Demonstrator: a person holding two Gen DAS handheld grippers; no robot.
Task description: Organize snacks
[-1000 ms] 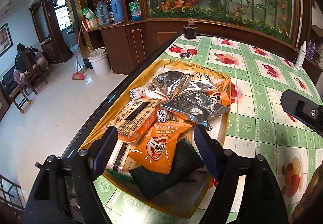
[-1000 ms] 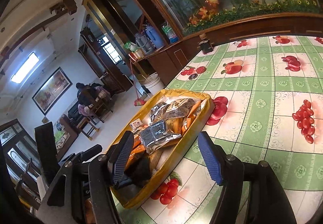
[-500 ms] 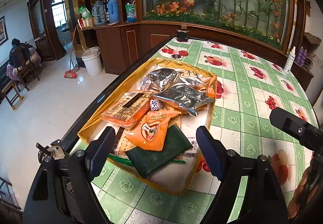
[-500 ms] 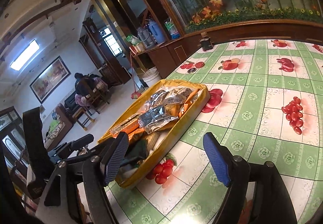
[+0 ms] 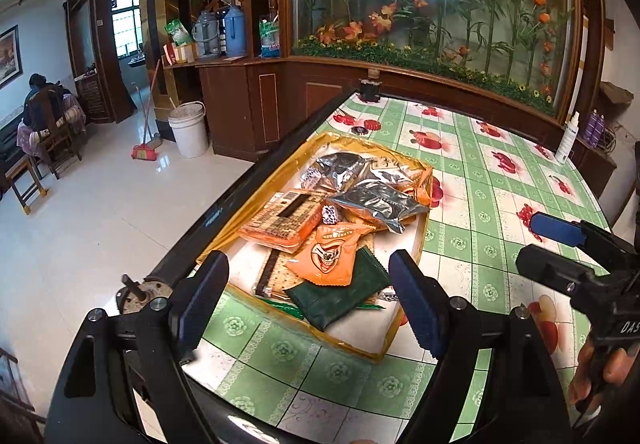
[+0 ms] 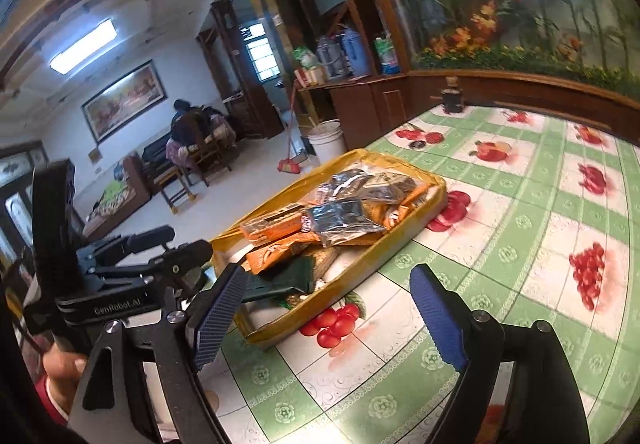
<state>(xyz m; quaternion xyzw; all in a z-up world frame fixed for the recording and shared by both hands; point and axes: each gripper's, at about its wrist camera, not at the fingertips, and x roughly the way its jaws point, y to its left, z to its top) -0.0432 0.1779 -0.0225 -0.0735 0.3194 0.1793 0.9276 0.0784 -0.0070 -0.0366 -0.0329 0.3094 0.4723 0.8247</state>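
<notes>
A yellow snack tray (image 5: pixel 404 340) sat unobstructed on the fruit-print tablecloth (image 5: pixel 480 212). Both the left gripper (image 5: pixel 308 296) and the right gripper (image 6: pixel 332 308) gaped empty, the right's jaws just widened. Only the left view caught a white spray bottle (image 5: pixel 567 138).

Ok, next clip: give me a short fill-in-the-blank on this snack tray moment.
1. The snacks lie in a shallow ____-coloured tray.
2. The dark green packet lies partly under an ____ packet.
3. The left gripper holds ____.
4. The tablecloth is checked green and ____.

Missing: yellow; orange; nothing; white
</notes>
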